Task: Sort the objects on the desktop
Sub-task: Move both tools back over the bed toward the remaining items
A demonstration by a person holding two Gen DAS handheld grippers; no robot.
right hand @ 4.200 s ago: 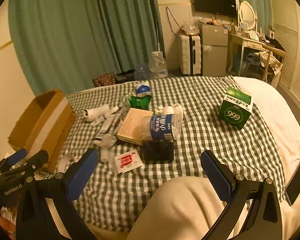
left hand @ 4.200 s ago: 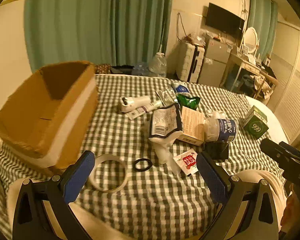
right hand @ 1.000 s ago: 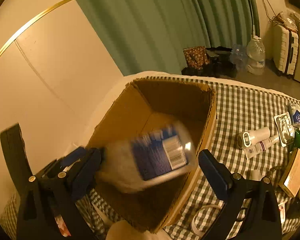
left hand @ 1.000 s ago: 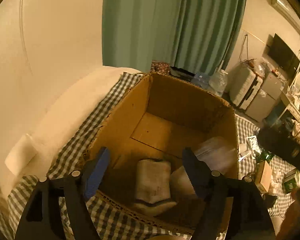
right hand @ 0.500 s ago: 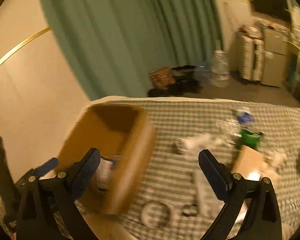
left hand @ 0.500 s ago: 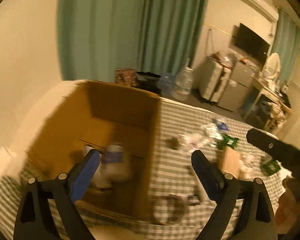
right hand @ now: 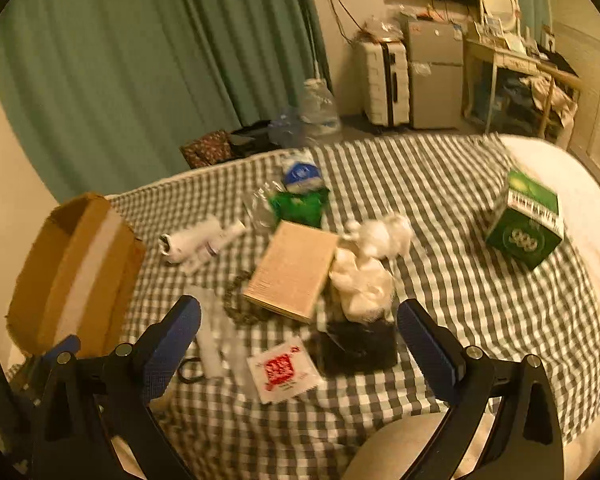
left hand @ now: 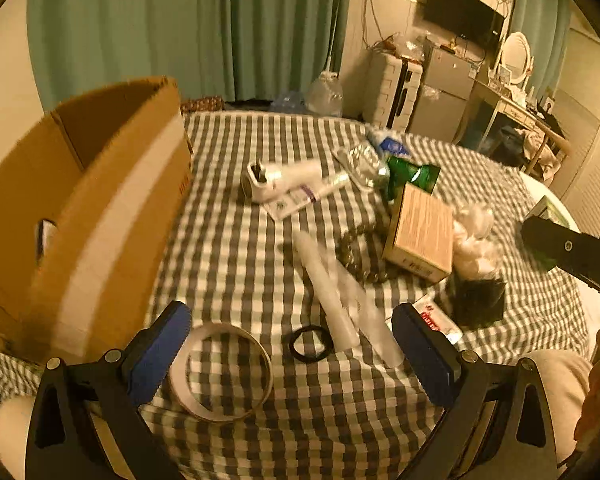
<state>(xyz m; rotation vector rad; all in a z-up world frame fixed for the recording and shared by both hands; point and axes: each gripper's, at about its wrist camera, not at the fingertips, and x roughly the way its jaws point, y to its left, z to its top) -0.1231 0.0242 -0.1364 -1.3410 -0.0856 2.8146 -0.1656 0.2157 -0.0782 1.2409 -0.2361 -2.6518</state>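
Bedding in a grey-and-white check [left hand: 236, 248] is carrying everything, a bed standing in for a table. Cardboard box [left hand: 80, 208] is sitting open-topped at the left edge, probably so sorted things can be dropped straight in. Clutter is lying bunched to its right: a tan box [left hand: 420, 232] is resting flat, its long axis running away from the camera, and a green carton [right hand: 526, 226] is standing well apart. A white tube [left hand: 284, 180] is lying on its side, long axis across the view, dark end pointing toward the cardboard box. Nearest are a tape ring [left hand: 220, 372] and a small black ring [left hand: 310, 345]. Left tool [left hand: 292, 352] is opening, nothing between its jaws; right tool [right hand: 300, 344] is standing apart, likewise empty
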